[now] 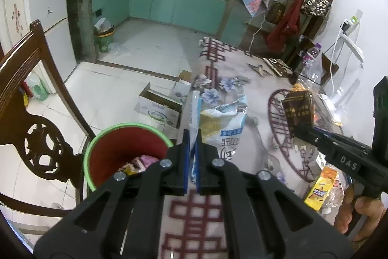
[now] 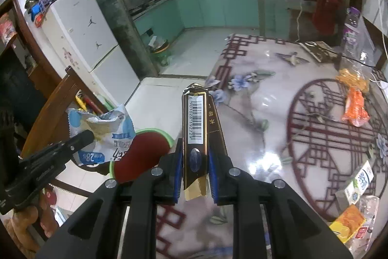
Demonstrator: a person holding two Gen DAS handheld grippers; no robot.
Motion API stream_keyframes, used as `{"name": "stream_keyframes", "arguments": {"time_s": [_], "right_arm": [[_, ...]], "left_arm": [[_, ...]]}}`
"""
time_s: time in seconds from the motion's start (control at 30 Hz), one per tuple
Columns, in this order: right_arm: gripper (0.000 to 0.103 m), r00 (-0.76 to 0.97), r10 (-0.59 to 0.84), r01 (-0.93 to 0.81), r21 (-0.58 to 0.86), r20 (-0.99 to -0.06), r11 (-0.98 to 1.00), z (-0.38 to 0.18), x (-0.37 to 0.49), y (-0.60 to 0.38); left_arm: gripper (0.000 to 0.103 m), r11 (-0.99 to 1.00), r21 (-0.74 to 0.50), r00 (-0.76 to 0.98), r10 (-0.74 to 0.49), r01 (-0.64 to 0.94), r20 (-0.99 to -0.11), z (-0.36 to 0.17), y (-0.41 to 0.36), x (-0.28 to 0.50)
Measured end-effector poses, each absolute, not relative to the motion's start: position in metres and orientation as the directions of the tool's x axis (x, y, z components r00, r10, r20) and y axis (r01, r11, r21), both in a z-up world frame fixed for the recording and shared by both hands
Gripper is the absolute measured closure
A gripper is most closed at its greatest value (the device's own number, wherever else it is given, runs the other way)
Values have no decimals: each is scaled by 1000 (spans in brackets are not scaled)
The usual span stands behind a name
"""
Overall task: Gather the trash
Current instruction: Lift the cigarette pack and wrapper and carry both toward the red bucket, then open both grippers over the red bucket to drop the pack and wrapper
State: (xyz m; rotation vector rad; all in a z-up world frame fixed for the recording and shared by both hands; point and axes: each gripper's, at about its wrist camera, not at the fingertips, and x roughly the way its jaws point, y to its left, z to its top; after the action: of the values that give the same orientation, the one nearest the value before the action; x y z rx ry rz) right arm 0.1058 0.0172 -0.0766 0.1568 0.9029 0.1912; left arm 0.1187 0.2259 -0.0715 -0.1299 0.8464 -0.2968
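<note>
Trash bin (image 1: 126, 137) sits beside my table (image 1: 242, 89); left gripper (image 1: 191, 137) pinches a snack bag (image 1: 225, 123), right gripper (image 2: 194, 157) squeezes a dark box (image 2: 196, 123). Either could maybe miss it.

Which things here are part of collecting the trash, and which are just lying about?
Part of the job:
- blue-and-white snack bag, held in the left gripper
- dark brown carton with a barcode, held in the right gripper
- red bin with a green rim
- orange wrapper and yellow packet on the table

Just lying about:
- wooden chair
- cardboard boxes
- water bottle
</note>
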Motion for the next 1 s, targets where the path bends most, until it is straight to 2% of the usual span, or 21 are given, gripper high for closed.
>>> {"name": "stream_keyframes", "arguments": {"time_s": [1.0], "right_arm": [[85, 468, 315, -230, 231, -825, 945, -117, 150, 116]], "left_arm": [[100, 977, -200, 594, -201, 68, -779, -107, 311, 154]]}}
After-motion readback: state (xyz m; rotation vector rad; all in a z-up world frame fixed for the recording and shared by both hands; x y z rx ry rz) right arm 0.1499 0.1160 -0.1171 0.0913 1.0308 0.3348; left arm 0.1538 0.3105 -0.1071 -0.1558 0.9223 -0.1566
